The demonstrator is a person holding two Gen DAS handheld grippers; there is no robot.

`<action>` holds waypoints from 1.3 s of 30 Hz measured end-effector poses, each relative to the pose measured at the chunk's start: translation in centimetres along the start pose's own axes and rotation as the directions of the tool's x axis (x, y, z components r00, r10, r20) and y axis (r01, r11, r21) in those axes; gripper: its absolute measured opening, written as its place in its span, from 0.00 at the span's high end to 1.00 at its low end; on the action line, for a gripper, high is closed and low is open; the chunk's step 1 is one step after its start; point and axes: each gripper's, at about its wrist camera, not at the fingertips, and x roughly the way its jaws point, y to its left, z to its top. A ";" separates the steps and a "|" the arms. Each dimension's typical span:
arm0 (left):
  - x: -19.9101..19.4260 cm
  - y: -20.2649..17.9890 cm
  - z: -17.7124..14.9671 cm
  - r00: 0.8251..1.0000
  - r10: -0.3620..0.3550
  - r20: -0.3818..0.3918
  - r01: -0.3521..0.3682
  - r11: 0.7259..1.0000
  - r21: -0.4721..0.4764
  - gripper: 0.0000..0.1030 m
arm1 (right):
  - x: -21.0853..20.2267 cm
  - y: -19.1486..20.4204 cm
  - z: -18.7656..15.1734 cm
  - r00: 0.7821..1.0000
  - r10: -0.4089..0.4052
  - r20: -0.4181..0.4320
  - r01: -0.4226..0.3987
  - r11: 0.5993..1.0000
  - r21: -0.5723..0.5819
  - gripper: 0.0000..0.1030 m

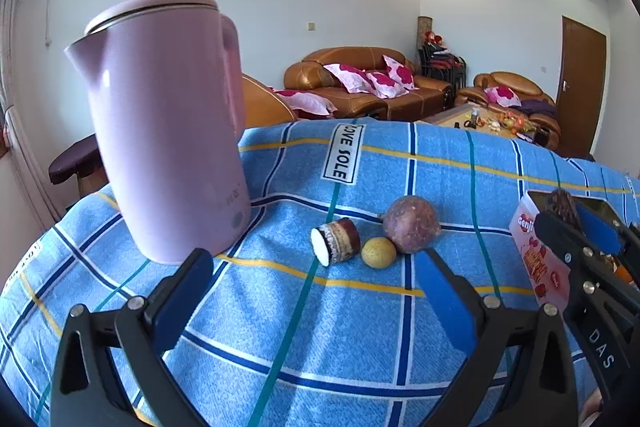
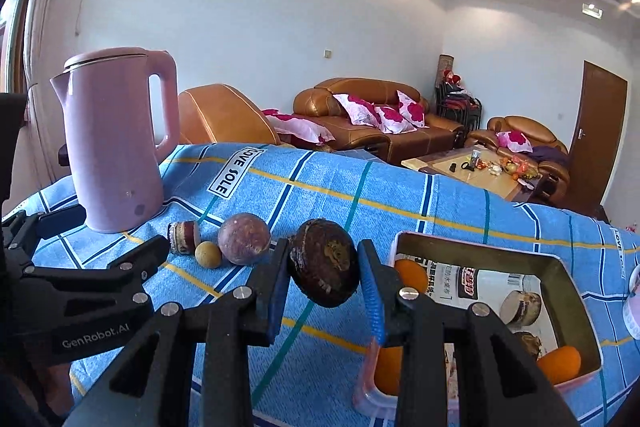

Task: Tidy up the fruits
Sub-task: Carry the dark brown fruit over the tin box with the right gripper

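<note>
On the blue checked cloth (image 2: 320, 187), far left, stands the pink kettle (image 2: 116, 143); not part of the sort. Just right of its base lie three loose pieces in a tight cluster: a cut brown-skinned chunk (image 1: 336, 242) with its white face turned left and its short axis roughly level, a small yellow-green fruit (image 1: 378, 252) touching or nearly touching it, and a round purple fruit (image 1: 411, 224) just behind the yellow one.

Left gripper (image 1: 320, 303): jaws released, wide apart, nothing between them. The cluster sits straight ahead of it and slightly beyond the fingertips, so this hand is the nearer one to the remaining fruit.

Right gripper (image 2: 324, 277): clenched on a dark brown, rough-skinned fruit (image 2: 323, 263), pads pressing its left and right flanks, held clear above the cloth. The fruit's long axis runs tilted, upper left to lower right, between the pads.

Further right: the pink-rimmed tray (image 2: 576, 287), holding orange fruit (image 2: 560, 363) and other brown pieces on a printed liner. The tray lies to the right of and just beyond the held fruit, its near-left corner under the right finger.

Judgement: the coming move is a short carry rightward over the tray rim, then release. Risk: the fruit may roll against the oranges.
</note>
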 end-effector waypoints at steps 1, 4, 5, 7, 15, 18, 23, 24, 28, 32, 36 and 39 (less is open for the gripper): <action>0.0 0.0 0.0 1.000 -0.003 -0.003 0.003 1.000 -0.005 0.00 | 0.0 0.0 0.0 1.000 -0.001 -0.001 0.001 1.000 0.002 0.65; -0.1 0.0 -0.2 1.000 -0.008 -0.012 0.008 1.000 -0.003 0.00 | -0.3 -0.3 -0.4 1.000 0.002 -0.005 -0.002 1.000 0.013 0.66; -0.2 0.0 -0.2 1.000 -0.009 -0.012 0.009 1.000 -0.003 0.00 | -0.5 -0.4 -0.5 1.000 0.002 -0.004 -0.002 1.000 0.018 0.65; -0.4 -0.1 -0.4 1.000 -0.011 -0.009 0.011 1.000 -0.005 0.00 | -0.8 -0.4 -0.6 1.000 0.003 -0.004 -0.003 1.000 0.021 0.66; -2.2 -0.3 -1.3 1.000 -0.013 0.002 0.013 1.000 -0.005 0.00 | -1.9 -1.0 -1.2 1.000 -0.014 -0.008 0.014 0.999 0.034 0.66; -2.1 -0.1 -1.2 1.000 -0.009 -0.001 0.008 1.000 -0.020 0.00 | -2.3 -1.6 -1.5 1.000 -0.026 -0.012 0.027 0.999 0.046 0.66; -1.7 0.2 -1.1 1.000 -0.024 -0.016 0.023 0.999 -0.039 0.00 | -3.0 -2.6 -1.7 0.998 -0.056 -0.011 0.057 0.997 0.050 0.66; -1.7 0.2 -1.0 1.000 -0.025 -0.016 0.024 0.999 -0.038 0.00 | -3.1 -2.9 -1.7 0.998 -0.059 -0.010 0.060 0.997 0.053 0.66; -2.3 -0.4 0.0 0.999 -0.032 -0.003 0.032 0.999 -0.017 0.00 | -3.6 -4.8 -1.5 0.997 -0.079 0.000 0.079 0.994 0.079 0.66; -3.1 -2.2 1.3 0.999 -0.044 0.011 0.044 0.999 0.029 0.00 | -4.1 -6.6 -1.4 0.994 -0.107 -0.008 0.107 0.988 0.115 0.66; -3.9 -5.0 2.3 0.997 -0.065 0.040 0.061 0.994 0.094 0.00 | -4.3 -8.6 -1.3 0.989 -0.142 -0.029 0.144 0.985 0.099 0.66; -3.6 -7.4 2.7 0.994 -0.104 0.024 0.100 0.988 0.120 0.00 | -4.3 -10.6 -1.4 0.984 -0.167 -0.052 0.172 0.980 0.104 0.66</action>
